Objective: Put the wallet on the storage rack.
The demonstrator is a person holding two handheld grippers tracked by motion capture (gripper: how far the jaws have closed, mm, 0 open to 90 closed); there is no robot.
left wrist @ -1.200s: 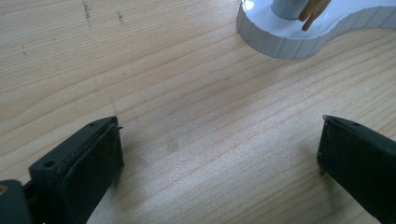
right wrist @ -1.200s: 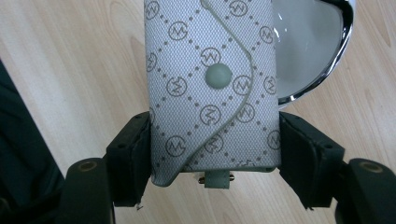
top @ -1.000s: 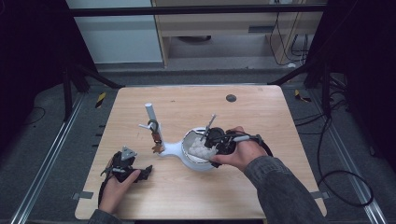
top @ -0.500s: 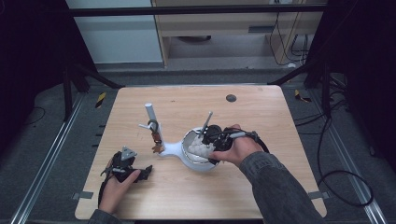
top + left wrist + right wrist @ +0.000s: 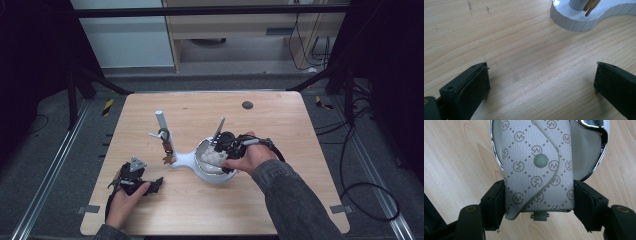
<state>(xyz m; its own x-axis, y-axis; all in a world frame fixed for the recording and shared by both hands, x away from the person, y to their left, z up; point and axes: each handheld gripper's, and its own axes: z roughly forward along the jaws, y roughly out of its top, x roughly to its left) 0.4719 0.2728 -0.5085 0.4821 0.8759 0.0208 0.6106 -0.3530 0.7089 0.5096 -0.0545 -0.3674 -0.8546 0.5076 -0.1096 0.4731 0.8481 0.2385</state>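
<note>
A grey pouch (image 5: 536, 165) with a printed monogram pattern and a snap button lies partly over a white dish (image 5: 599, 135) with a chrome rim. My right gripper (image 5: 539, 202) is shut on the pouch's near end, one pad on each side. In the high view the right gripper (image 5: 220, 147) is over the dish (image 5: 215, 179) at the table's middle, with the pouch (image 5: 209, 158) pale beneath it. My left gripper (image 5: 150, 185) rests on the wood near the front left, and its jaws (image 5: 541, 80) stand wide open with nothing between them.
The dish joins a white base (image 5: 579, 20) with an upright white post (image 5: 161, 122) from which small brown pieces (image 5: 167, 150) hang. A dark round hole (image 5: 247, 105) sits near the table's far edge. Black frame bars and cables surround the table.
My right gripper has edged slightly left over the dish with the pouch still clamped. The left gripper has stayed where it was.
</note>
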